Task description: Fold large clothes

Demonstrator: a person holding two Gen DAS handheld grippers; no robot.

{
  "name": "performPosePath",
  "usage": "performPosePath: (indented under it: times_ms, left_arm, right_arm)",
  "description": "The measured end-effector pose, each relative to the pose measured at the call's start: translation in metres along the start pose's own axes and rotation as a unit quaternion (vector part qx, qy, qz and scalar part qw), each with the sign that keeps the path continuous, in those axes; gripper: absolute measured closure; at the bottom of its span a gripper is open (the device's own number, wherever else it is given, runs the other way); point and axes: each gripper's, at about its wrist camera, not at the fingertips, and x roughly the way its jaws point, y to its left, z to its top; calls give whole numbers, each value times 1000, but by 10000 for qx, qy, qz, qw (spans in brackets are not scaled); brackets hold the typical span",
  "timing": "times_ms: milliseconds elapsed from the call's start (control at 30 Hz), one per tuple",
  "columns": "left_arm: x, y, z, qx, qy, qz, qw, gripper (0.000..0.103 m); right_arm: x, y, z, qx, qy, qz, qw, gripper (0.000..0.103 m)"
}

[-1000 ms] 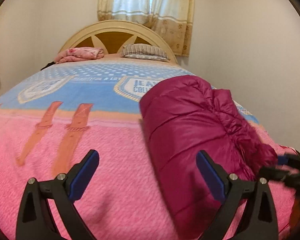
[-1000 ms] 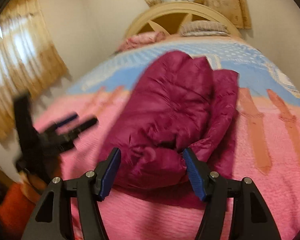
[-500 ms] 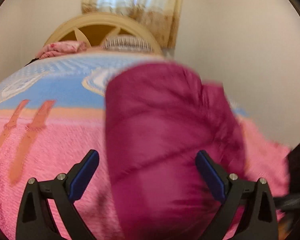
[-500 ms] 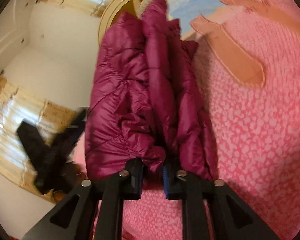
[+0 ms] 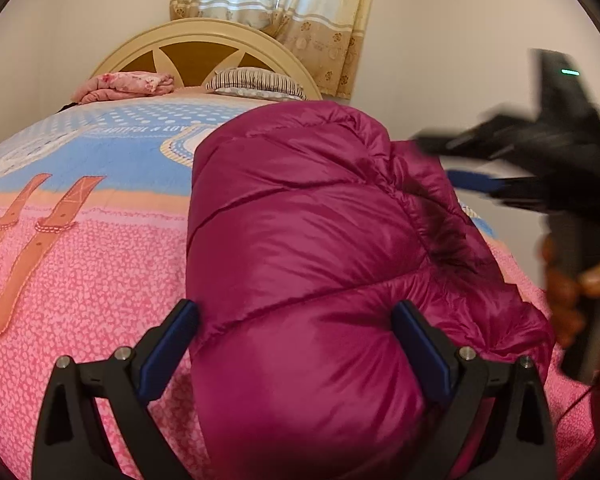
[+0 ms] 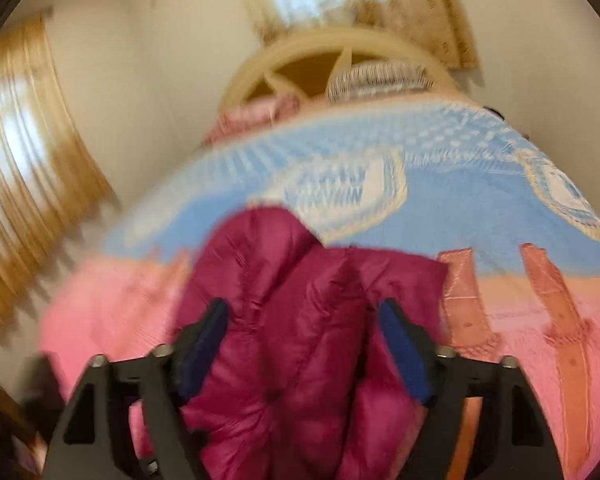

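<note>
A magenta puffer jacket [image 5: 308,248] lies folded in a thick bundle on the pink and blue bedspread [image 5: 80,272]. My left gripper [image 5: 296,344] is open, its blue-padded fingers [image 5: 418,350] standing on either side of the bundle's near end. In the blurred right wrist view the jacket [image 6: 292,340] lies just ahead of my right gripper [image 6: 304,348], which is open with its fingers astride the fabric. The right gripper also shows in the left wrist view [image 5: 476,180], blurred, held up beside the jacket's right edge.
A cream wooden headboard [image 5: 204,48] stands at the far end of the bed, with a striped pillow [image 5: 256,82] and a folded pink blanket [image 5: 128,86] before it. Curtains [image 5: 284,4] hang behind. A wall runs along the bed's right side.
The right gripper, shut on the jacket's near edge half a second ago, has opened and lifted. The left gripper has moved in over the bundle's near end.
</note>
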Motion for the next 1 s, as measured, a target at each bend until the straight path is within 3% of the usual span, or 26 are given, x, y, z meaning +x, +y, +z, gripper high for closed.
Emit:
performPosePath:
  times_ms: [33,67,100,167,300,433,600,733,833,867,900,933,967,1000]
  left_arm:
    - [0,0,0,-11,-3,9,10000,3]
    - [0,1,0,-30,7,14,10000,3]
    - [1,2,1,-51,19,0,10000,3]
    - [2,5,2,-102,17,-34,9999,3]
    - [0,2,4,-120,-71,-105,9998,0]
    - [5,-29,4,573,-33,145,9982,0]
    - [10,-54,3,1185,46,215,9927,0]
    - [15,-53,2,1217,151,231,9922,0]
    - [14,-46,2,1076,160,154,9939,0]
    - [14,-43,2,1011,171,134,9946,0]
    - [15,-43,3,955,182,108,9952,0]
    - [15,-42,3,909,187,79,9957,0]
    - [16,-41,3,884,186,66,9959,0]
    - [15,-42,3,879,181,67,9959,0]
  right_arm:
    - [17,3,-1,-70,226,16,9997,54]
    - [23,5,-8,-112,314,12,9994,82]
    - [28,11,-9,-196,386,-9,9991,90]
    - [14,25,-13,-402,19,-89,9992,96]
    - [-44,30,-21,-194,-870,127,9959,97]
    - [-62,6,-47,385,-1251,-290,9910,98]
    - [-41,-46,-72,1683,-1131,-602,9774,97]
    - [-14,-66,-84,2137,-752,-361,9733,95]
    - [-23,-71,-75,2242,-881,-170,9704,87]
    - [-32,-75,-73,2353,-1011,-148,9665,68]
    - [-41,-80,-72,2445,-1135,-152,9629,34]
    - [-50,-85,-69,2521,-1326,-192,9584,18]
    - [-54,-87,-67,2502,-1482,-242,9565,5]
    - [-54,-88,-62,2425,-1485,-262,9584,5]
